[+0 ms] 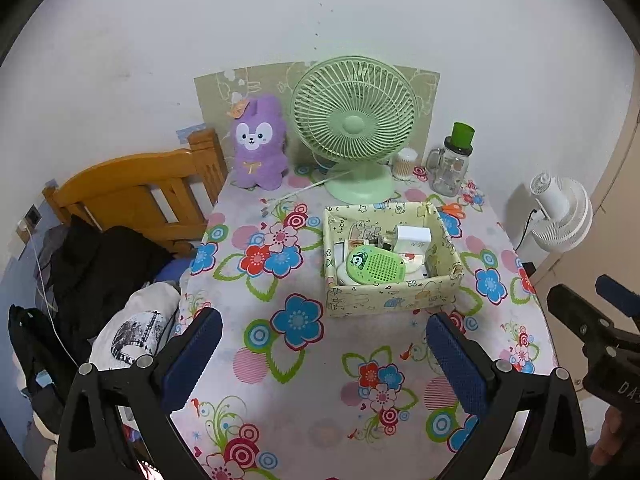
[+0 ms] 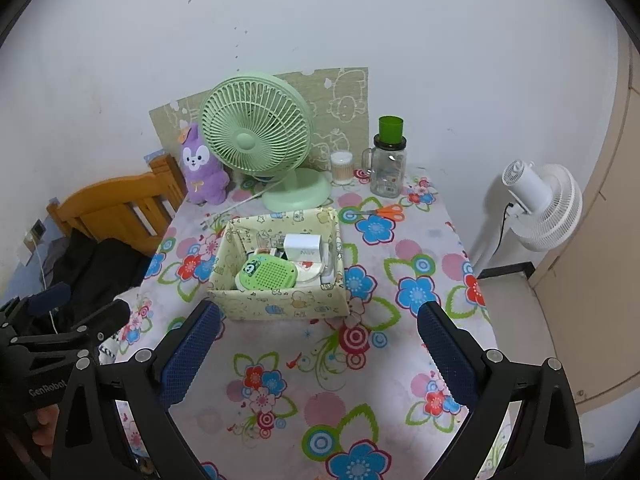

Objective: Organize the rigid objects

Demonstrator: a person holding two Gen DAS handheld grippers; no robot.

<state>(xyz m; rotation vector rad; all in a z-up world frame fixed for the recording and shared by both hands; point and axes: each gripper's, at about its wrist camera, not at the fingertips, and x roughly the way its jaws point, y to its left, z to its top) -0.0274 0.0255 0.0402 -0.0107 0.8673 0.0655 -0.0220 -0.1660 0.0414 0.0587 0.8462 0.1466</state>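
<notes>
A pale yellow cartoon-print storage box stands mid-table on the floral tablecloth. It holds a green perforated oval gadget, a white charger block and other small white items. My left gripper is open and empty, above the cloth in front of the box. My right gripper is open and empty, just in front of the box. Each gripper shows in the other's view, the right at the edge of the left wrist view, the left in the right wrist view.
At the back stand a green desk fan, a purple plush rabbit, a cotton-swab jar and a glass mug with a green lid. Orange scissors lie behind the box. A wooden bed frame and clothes are left, a white floor fan right.
</notes>
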